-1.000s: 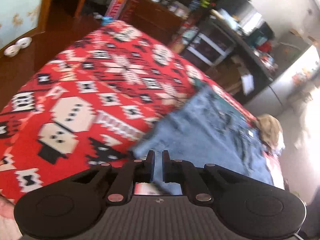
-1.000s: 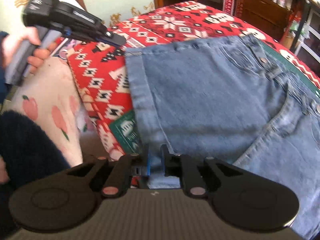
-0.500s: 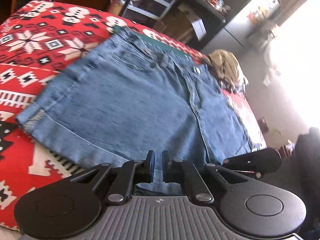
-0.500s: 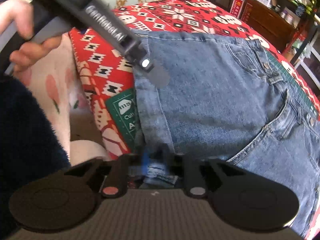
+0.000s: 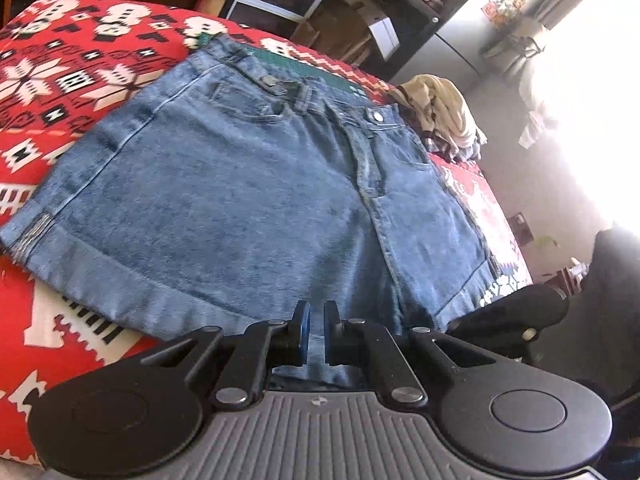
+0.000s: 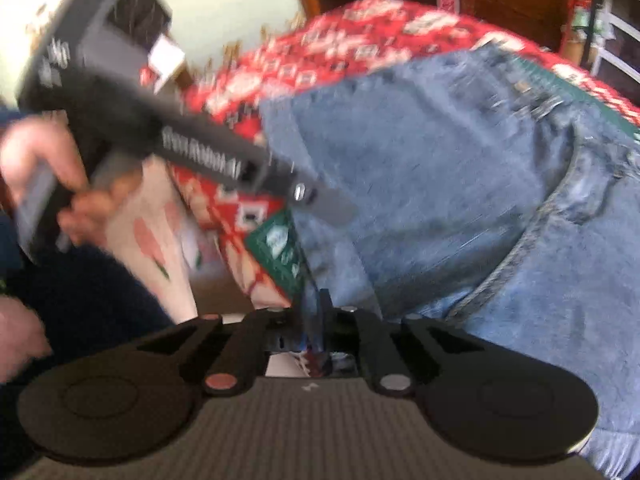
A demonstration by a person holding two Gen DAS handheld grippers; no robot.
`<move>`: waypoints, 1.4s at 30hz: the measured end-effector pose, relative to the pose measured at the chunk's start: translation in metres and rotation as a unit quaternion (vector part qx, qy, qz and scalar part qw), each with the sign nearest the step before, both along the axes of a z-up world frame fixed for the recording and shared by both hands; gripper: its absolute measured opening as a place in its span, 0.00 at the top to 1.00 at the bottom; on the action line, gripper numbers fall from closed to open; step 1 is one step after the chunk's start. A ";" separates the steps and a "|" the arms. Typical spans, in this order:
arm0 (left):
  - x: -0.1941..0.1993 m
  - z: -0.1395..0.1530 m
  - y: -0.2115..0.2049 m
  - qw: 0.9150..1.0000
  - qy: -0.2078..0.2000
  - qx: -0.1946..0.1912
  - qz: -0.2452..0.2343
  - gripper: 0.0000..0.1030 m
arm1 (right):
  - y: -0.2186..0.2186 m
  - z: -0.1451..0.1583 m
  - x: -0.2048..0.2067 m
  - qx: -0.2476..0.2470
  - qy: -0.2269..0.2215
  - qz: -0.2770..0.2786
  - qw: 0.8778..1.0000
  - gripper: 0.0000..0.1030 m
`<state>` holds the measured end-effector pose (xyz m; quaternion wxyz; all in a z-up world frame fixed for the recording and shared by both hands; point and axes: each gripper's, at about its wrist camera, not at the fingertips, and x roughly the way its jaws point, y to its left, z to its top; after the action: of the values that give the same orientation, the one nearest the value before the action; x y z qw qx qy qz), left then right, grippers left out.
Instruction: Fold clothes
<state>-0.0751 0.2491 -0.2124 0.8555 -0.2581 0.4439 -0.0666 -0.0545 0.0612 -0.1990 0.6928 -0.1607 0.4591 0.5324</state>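
Left tool (image 5: 316,332): its two black fingers with blue pads stand almost together, with only a narrow slot between them. Blue denim shows in that slot, but whether the pads pinch the cloth or only hover before it, the pictures do not settle.

Right tool (image 6: 316,320): the fingers are drawn in close and a dark blue strip of cloth stands between them. It looks like the hem edge is pinched, but the picture is blurred and this is a judgement only.

Person's hand (image 6: 48,184): it holds the grip of the left tool, which reaches over the near-left corner of the garment in the right wrist view.

Task's thing: a pair of blue stone-washed denim shorts (image 5: 248,200) lies spread flat, front side up, with the metal button and the waistband at the far side and the turned-up leg hems at the near side, toward both tools.

Surface under it: a table covered by a red cloth with black and white geometric pattern (image 5: 72,80); a green cutting mat (image 6: 280,244) shows under the near corner of the shorts.

Further out: a heap of cream-coloured clothes (image 5: 444,116) lies beyond the waistband, at the far edge.

Step in hand: probably the taking of the near hem at two places. The shorts show no fold now.

Next move calls for: a sure hold on both hem points, then an even lift of both together, so that the stiff denim turns over without twisting.
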 end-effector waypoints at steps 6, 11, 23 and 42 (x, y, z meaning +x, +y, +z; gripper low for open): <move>0.021 0.016 -0.028 0.999 -0.011 0.012 -0.039 0.95 | -0.070 0.027 0.036 0.060 0.028 -0.133 0.989 0.72; 0.049 0.026 -0.070 0.994 -0.017 0.028 -0.101 0.95 | -0.150 0.031 0.067 0.076 0.041 -0.252 0.964 0.72; 0.105 0.013 -0.209 0.946 -0.031 0.129 -0.295 0.88 | -0.319 -0.003 0.089 0.061 0.032 -0.450 0.891 0.72; 0.103 -0.012 -0.278 0.876 -0.100 0.299 -0.365 0.97 | -0.328 -0.029 0.061 0.111 0.080 -0.458 0.878 0.72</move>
<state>0.0281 -0.0294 -0.2247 0.8469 0.1980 0.4172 -0.2635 0.0062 -0.2672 -0.2282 0.8336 0.1885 0.4733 0.2136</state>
